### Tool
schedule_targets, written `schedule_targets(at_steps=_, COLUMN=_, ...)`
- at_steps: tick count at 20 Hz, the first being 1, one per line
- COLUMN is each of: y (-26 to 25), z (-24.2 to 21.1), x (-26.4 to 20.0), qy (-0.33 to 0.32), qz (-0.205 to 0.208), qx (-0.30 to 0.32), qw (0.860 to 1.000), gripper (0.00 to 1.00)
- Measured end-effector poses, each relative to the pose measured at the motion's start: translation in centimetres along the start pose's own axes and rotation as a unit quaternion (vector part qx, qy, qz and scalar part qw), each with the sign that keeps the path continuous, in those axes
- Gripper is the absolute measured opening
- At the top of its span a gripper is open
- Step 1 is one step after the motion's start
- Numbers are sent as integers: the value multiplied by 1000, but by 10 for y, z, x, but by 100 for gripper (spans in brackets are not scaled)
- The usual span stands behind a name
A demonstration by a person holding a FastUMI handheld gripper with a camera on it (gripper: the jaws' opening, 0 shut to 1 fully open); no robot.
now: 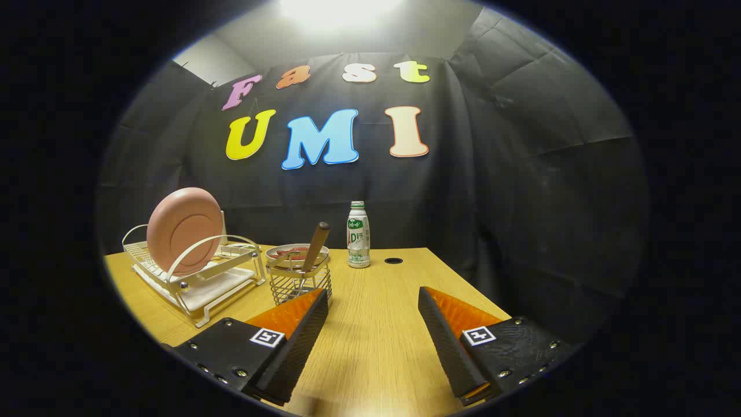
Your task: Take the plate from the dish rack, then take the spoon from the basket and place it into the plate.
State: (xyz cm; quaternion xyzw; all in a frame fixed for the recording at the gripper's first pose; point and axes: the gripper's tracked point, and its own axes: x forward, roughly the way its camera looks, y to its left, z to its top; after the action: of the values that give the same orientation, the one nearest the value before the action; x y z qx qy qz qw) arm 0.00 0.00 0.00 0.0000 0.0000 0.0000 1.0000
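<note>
The tongs (373,298) stand wide apart over the desk (376,347), released and grasping nothing — bare wood grain shows between the two fingers (301,341), whose inner faces carry a fine ribbed texture. The tip of the left finger lies just in front of the foot of the basket (301,284), though whether it touches cannot be told. The plate (184,230) is a round pink disc with a raised ring on its underside, matte and smooth; it stands on edge, tilted a little back, in the dish rack (197,278) well beyond the left finger. That rack is pale wire with curved hoop ends and a white tray beneath. The basket, a small cylinder of thin vertical metal wires, stands just beside the rack on its right. The spoon (315,246) leans in it, its brown wooden handle slanting up and out — the bowl end is hidden inside. Farther back near the desk's far edge stands an upright bottle (358,234) with a green and white label, and close to it a small dark round hole (393,260) in the desktop.
</note>
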Motion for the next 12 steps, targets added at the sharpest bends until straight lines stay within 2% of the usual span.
schedule_targets(at_steps=4, y=-5, z=6, x=39, qy=-1, qz=1, qx=27, qw=1000, gripper=96)
schedule_targets(at_steps=7, y=-24, z=29, x=64, qy=-24, qz=-30, qx=29, qw=999, gripper=96)
schedule_targets(at_steps=9, y=-39, z=51, x=67, qy=-34, qz=-51, qx=23, qw=998, gripper=96)
schedule_targets(at_steps=12, y=-51, z=83, x=46, qy=-38, qz=-66, qx=17, qw=997, gripper=96)
